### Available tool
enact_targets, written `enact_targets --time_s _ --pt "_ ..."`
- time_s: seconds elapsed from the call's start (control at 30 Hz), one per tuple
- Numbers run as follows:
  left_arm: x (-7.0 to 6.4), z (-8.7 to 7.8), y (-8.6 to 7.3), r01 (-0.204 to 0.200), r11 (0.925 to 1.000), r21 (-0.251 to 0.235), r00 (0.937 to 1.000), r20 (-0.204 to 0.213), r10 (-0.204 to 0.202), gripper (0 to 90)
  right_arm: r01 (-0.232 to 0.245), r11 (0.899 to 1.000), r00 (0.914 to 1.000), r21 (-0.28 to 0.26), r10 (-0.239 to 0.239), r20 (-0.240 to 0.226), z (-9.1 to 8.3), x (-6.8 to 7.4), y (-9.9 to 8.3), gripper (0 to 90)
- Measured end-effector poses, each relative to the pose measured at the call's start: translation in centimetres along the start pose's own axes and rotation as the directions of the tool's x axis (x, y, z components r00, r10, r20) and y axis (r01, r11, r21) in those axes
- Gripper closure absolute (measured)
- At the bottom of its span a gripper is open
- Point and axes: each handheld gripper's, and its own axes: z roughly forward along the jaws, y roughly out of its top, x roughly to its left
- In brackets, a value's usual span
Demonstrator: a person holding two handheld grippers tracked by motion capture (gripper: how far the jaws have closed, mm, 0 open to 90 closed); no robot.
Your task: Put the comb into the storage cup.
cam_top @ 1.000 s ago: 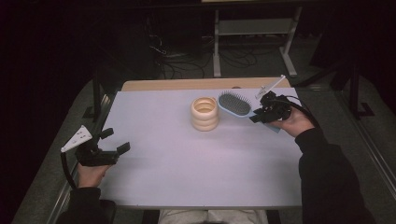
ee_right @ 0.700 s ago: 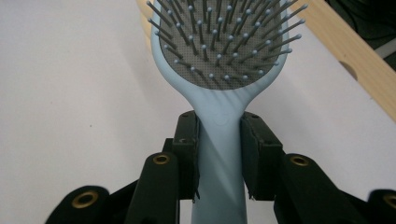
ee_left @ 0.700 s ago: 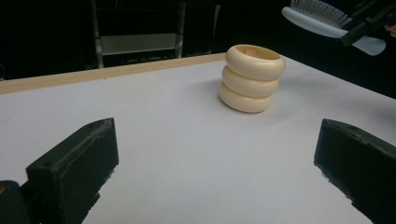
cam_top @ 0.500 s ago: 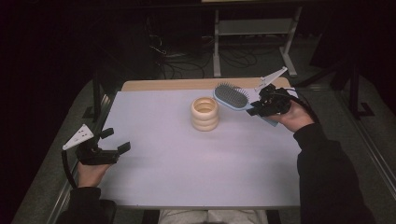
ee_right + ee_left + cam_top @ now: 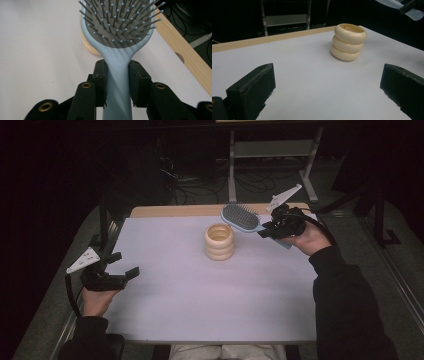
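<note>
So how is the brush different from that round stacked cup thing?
The hairbrush is pale blue with a grey bristled pad; the ringed cup is cream and smooth. The hairbrush is held up off the table, clamped by its handle in the right gripper; the ringed cup stands upright on the white table, untouched. The hairbrush is long and flat, the ringed cup round and hollow.

I see a table (image 5: 200,300) with a pale white top and a strip of bare light wood along its far edge, where a small hole shows in the right gripper view. One thing stands directly on it: a cream holder (image 5: 219,241) shaped like three stacked rings, upright and open at the top, set toward the far side near the middle, with plain white surface all round it
</note>
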Motion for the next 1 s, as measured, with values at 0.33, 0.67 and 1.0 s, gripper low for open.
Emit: enact_targets --time_s 0.33,0.67,1.0 --pt "-0.7 1.4 2.4 -0.051 0.9978 0.042 0.9987 0.014 0.05 0.0 0.02 1.0 0.9998 -0.021 -0.02 0.0 -0.4 0.4 1.3 68.3" --pt "-2.2 3.9 5.6 -0.092 0.9949 0.043 0.9941 0.062 0.089 0.0 0.03 0.999 0.9996 -0.035 -0.03 0.003 -0.5 0.7 2.2 68.3" --pt "-3.0 6.3 7.5 -0.093 0.995 0.038 0.9914 0.096 0.089 0.0 0.055 0.998 0.9985 -0.039 -0.055 -0.002 -0.3 1.2 3.5 68.3"
